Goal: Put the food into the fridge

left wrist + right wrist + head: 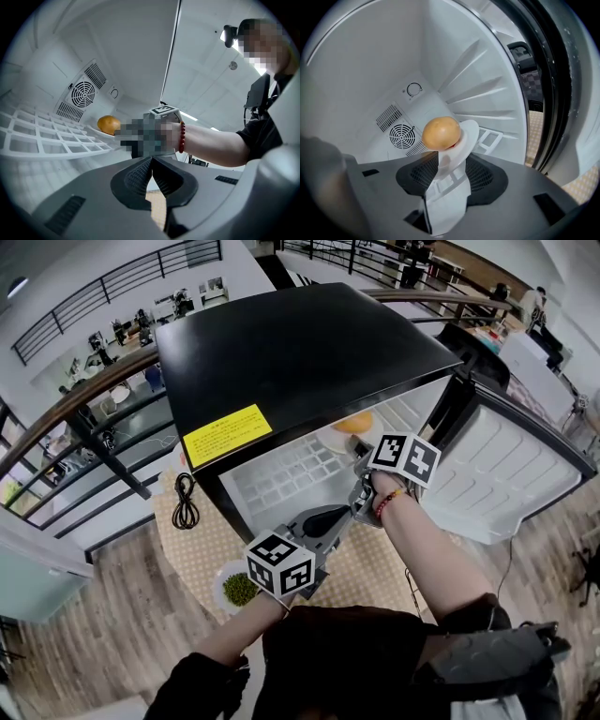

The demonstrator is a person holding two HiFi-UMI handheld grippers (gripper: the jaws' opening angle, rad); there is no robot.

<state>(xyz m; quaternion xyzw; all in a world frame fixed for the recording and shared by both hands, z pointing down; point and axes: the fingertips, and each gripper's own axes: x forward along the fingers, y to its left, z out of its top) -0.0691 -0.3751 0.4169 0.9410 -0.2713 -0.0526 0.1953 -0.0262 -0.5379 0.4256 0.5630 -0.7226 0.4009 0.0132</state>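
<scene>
1. The right gripper (452,163), lower centre of its own view, stands open. Its jaws straddle the near rim of the plate (468,133) without pinching it.
2. The bun (440,132) sits on that plate at mid frame, apparently resting on a shelf (490,138) inside the fridge (300,352).
3. Risk: on a crooked pull-back, a jaw could hook the rim, drag the plate off the shelf and roll the bun.
4. The left gripper (151,161) is closed and empty at the fridge mouth, where the right arm could knock it.

The fridge (300,352) has a black top and a white interior; its door stands open to the right. A round golden-brown bun (441,133) sits on a white plate (468,136) on the wire shelf (28,140) inside. A dish of green food (239,589) lies outside, near left of the fridge.
</scene>
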